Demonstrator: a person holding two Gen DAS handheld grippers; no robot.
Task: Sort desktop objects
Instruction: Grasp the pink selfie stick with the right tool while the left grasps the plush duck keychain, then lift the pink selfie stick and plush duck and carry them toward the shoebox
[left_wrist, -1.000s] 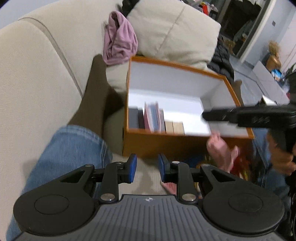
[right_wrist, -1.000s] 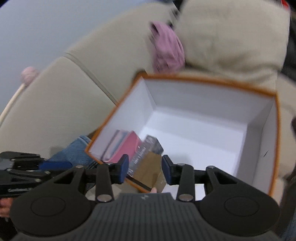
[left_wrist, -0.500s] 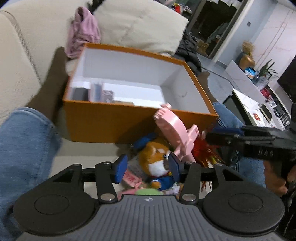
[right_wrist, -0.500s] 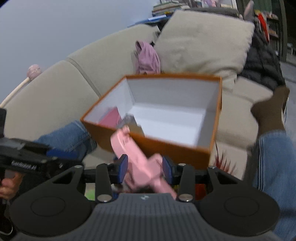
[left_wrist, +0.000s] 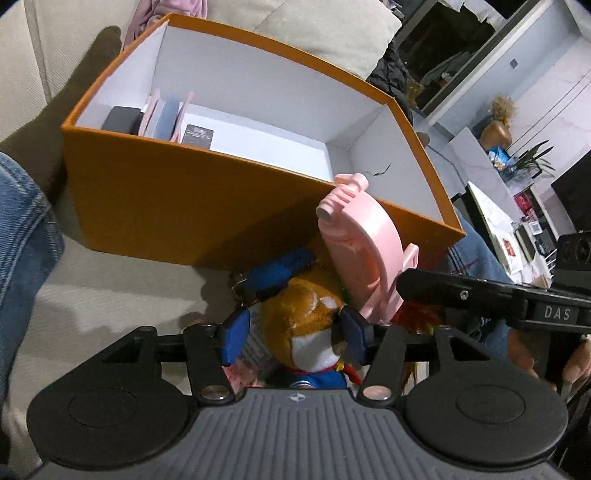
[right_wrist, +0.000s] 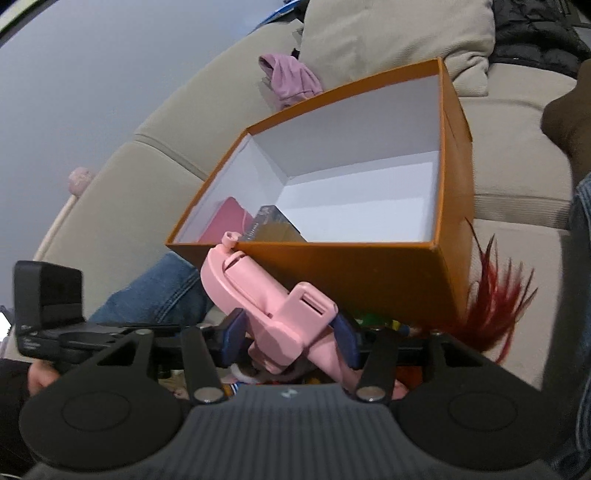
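In the left wrist view the left gripper (left_wrist: 290, 338) has its blue pads set wide apart on either side of a brown plush toy (left_wrist: 308, 314), whose head sits between them; the pad at 3 o'clock appears to press into the fur while the pad at 9 o'clock stands just beside it, so whether the toy is truly clamped cannot be told. The toy wears blue at its collar and a blue strap lies across it toward 11 o'clock. Just past the toy, at about 1 o'clock from the left gripper, rises a pink plastic gadget (left_wrist: 360, 254), leaning against the near wall of an orange box (left_wrist: 177, 206). The box stands on a beige sofa (left_wrist: 103, 295) and fills the field from 10 to 1 o'clock; in its far left corner a few flat items (left_wrist: 166, 118) stand on edge. In the right wrist view the right gripper (right_wrist: 288, 338) has its jaws about half spread, and the pink plastic gadget (right_wrist: 273, 299) sits between them, its blocky lower part touching both pads, its long end pointing to 11 o'clock toward the box rim. The orange box (right_wrist: 369, 269) lies directly ahead at 12 o'clock, and red feathers (right_wrist: 495, 295) stick up beside its corner at 2 o'clock. A pink garment (right_wrist: 291, 79) lies on the sofa behind the box.
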